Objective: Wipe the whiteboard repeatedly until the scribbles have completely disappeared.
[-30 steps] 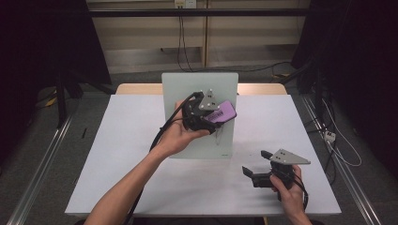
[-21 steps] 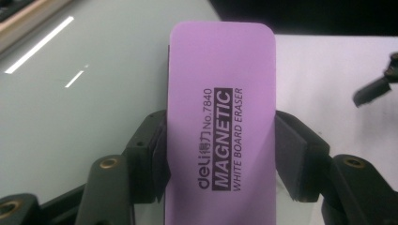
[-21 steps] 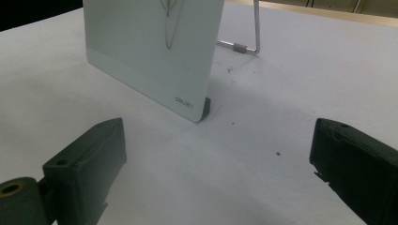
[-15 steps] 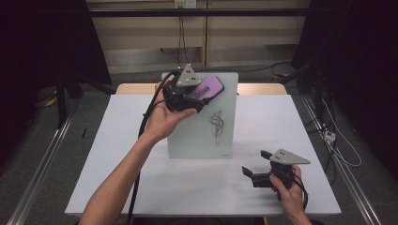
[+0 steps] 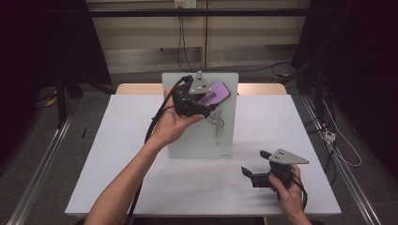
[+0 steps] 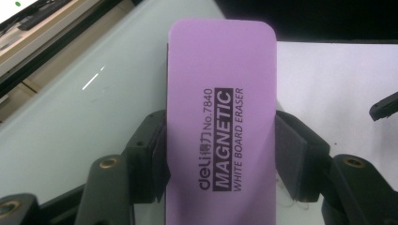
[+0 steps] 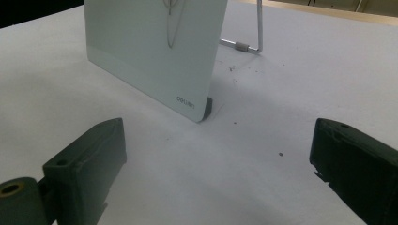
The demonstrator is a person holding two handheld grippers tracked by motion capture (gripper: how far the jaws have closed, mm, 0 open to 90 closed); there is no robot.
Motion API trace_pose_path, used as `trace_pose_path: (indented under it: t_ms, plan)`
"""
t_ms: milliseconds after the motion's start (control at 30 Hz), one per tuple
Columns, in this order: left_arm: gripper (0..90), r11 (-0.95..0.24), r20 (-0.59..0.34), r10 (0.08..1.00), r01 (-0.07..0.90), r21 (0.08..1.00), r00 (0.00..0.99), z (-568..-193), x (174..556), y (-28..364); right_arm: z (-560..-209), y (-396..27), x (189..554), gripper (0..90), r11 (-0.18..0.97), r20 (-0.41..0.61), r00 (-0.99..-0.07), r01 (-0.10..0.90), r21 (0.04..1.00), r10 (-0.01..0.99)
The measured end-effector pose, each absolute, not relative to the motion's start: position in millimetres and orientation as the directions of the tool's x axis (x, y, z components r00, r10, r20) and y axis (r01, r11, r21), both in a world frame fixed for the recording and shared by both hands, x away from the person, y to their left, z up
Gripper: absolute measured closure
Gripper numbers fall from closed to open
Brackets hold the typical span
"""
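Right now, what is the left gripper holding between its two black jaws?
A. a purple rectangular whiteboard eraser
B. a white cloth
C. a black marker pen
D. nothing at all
A: in the left gripper view the left gripper has both black jaws pressed against the sides of the purple rectangular whiteboard eraser, whose label reads "magnetic white board eraser".

Left claw (image 5: 206,96) raised on an outstretched forearm, jaws clamped; right claw (image 5: 256,168) low, jaws wide apart.
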State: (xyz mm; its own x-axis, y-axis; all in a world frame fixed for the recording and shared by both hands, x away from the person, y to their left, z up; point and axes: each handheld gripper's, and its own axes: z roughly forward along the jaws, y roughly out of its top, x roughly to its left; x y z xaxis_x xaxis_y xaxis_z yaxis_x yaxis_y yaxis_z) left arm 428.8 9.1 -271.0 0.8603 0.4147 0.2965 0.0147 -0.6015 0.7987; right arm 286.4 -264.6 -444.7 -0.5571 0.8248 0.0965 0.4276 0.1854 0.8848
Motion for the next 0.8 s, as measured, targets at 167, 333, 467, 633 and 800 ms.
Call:
trace_pose_path:
  t_ms: [167,333,467,633,800]
  plan:
    - [41.2,-0.638,0.316,0.381,-0.001,0.77,0.869,-278.9,424.7,-2.7,-444.6,-265.0,286.2,4.0,0.185,0.096,-0.558,0.426,0.886,0.825]
    - [41.1,-0.655,0.315,0.355,-0.007,0.756,0.88,-295.7,417.9,-10.5,-444.3,-264.8,285.4,4.0,0.185,0.096,-0.558,0.426,0.886,0.824]
    - [41.1,-0.68,0.323,0.328,-0.015,0.733,0.888,-309.4,412.6,-14.3,-444.6,-264.9,285.7,4.0,0.186,0.097,-0.559,0.427,0.885,0.823]
    - [40.9,-0.713,0.324,0.292,-0.022,0.701,0.9,-324.8,407.6,-16.7,-444.8,-264.4,285.8,4.0,0.187,0.1,-0.562,0.43,0.883,0.821]
    - [41.0,-0.722,0.309,0.281,-0.011,0.692,0.909,-325.0,408.8,-14.9,-444.8,-264.8,285.8,4.0,0.187,0.099,-0.561,0.429,0.884,0.822]
